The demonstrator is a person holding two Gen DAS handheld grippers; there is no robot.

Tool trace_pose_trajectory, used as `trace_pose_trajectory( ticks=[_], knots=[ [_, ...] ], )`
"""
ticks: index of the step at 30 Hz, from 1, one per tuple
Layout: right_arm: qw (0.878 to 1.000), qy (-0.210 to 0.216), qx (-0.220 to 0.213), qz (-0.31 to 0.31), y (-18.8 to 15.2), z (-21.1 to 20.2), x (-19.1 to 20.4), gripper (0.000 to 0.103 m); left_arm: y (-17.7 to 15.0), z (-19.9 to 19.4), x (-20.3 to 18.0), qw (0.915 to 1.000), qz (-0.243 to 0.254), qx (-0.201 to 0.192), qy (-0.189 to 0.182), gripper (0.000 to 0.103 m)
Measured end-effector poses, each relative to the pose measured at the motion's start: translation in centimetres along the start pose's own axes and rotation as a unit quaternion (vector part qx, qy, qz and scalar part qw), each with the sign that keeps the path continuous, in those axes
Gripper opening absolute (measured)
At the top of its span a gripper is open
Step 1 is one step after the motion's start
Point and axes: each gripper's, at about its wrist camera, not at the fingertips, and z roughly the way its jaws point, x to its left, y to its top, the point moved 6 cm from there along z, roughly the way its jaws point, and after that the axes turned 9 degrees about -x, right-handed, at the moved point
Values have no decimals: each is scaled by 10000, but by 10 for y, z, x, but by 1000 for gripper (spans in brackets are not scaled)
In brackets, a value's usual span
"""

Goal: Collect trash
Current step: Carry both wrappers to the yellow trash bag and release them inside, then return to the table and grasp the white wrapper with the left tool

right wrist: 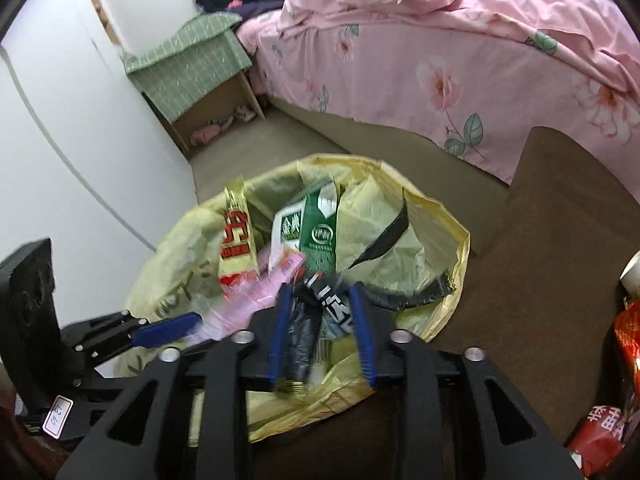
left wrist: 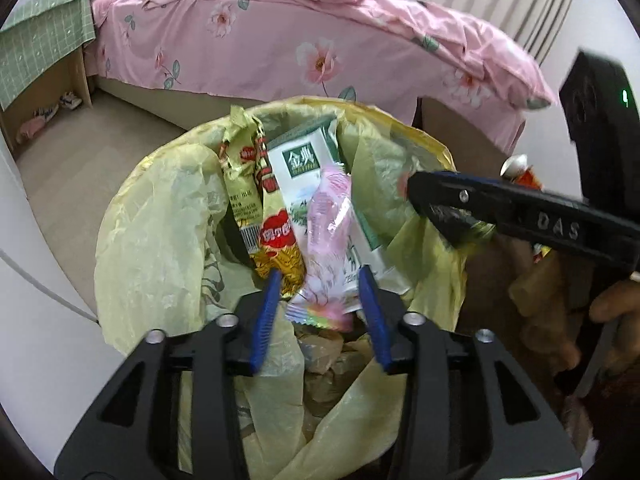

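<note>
- Left hand-held gripper (left wrist: 320,300): black frame, blue pads spread; crinkly pink wrapper (left wrist: 326,240) betw. them, pads not pressing it.
- Right hand-held gripper (right wrist: 322,320): jaws spread, dark blurred foil wrapper (right wrist: 304,340) loose betw. pads, over the bin.
- Bin w/ thin yellow bag (left wrist: 152,232): rim wide open, holds gold snack packet (left wrist: 276,236), white-green milk carton (left wrist: 304,168).
- Bed w/ pink floral quilt (left wrist: 280,40) close behind; bare floor (left wrist: 80,168) to left.

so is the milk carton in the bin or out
In. The milk carton stands tilted inside the yellow bin bag, between a gold snack wrapper and a pink wrapper.
</note>
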Motion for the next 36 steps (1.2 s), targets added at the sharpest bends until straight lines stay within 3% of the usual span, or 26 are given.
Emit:
trace_pose_trajectory(
  ticks=[3, 12, 18, 22, 25, 29, 31, 36],
  knots=[
    [9998, 32, -161, 98, 2, -15, 1, 42, 6, -9, -1, 9999, -30, -157, 39, 53],
    [9958, -526, -751, -16, -17, -103, -8, 42, 14, -33, -19, 9993, 40, -385, 5, 54],
    [9858, -1304, -1035, -236, -63, -177, -23, 42, 8, -43, -69, 9971, 400, -465, -454, 60],
    [9796, -1733, -950, -349, -113, -211, -33, 42, -6, -45, -107, 9936, 715, -339, -805, 60],
    [9739, -2047, -886, -418, -152, -233, -41, 42, -19, -47, -137, 9880, 1043, -249, -1114, 60],
    [9706, -2218, -925, 131, -194, -257, -62, 43, -34, -48, -173, 9767, 1530, -230, -1490, 60],
    [9701, -2187, -964, 429, -209, -265, -73, 48, -39, -46, -191, 9699, 1695, -181, -1738, 60],
    [9628, -2315, -1212, 685, -226, -280, -86, 49, -36, -33, -234, 9554, 1971, -134, -2197, 60]
  ],
)
